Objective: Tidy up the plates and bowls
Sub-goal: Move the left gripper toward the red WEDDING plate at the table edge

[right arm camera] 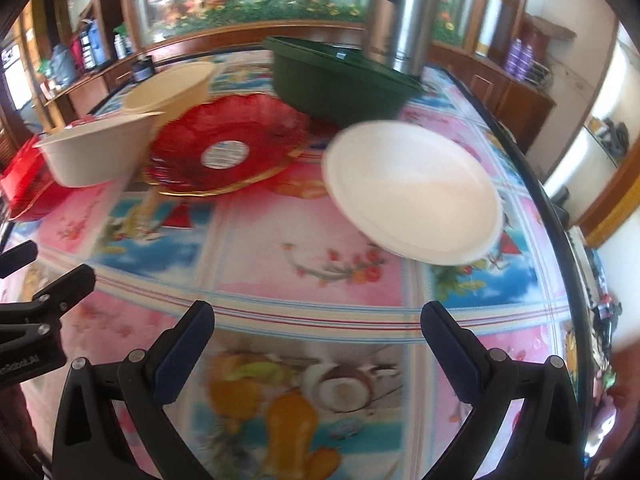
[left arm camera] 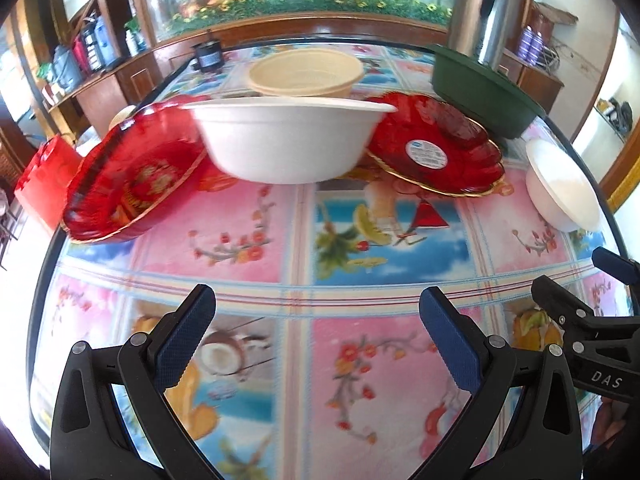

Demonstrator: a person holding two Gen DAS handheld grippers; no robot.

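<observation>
White bowl [left arm camera: 288, 140] sits well ahead of the spread, empty left claw [left arm camera: 316, 332]; white plate [right arm camera: 412, 192] lies ahead-right of the equally spread right claw [right arm camera: 318, 336]. Approach rims level, I'd judge.

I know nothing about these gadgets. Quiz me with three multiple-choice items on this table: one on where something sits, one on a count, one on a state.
1. What stands just behind the green basin?
A. a steel flask
B. a red box
C. a coconut

2. How many red plates are on the table?
A. one
B. two
C. four

3. What are the two grippers doing?
A. both open, holding nothing
B. both clamped on bowls
C. one holding a plate

Answers:
1 A: the steel flask rises right behind the basin's rim.
2 B: one red plate lies left of the white bowl, another right of it.
3 A: the left gripper and right gripper show spread fingers over bare tablecloth.
</observation>
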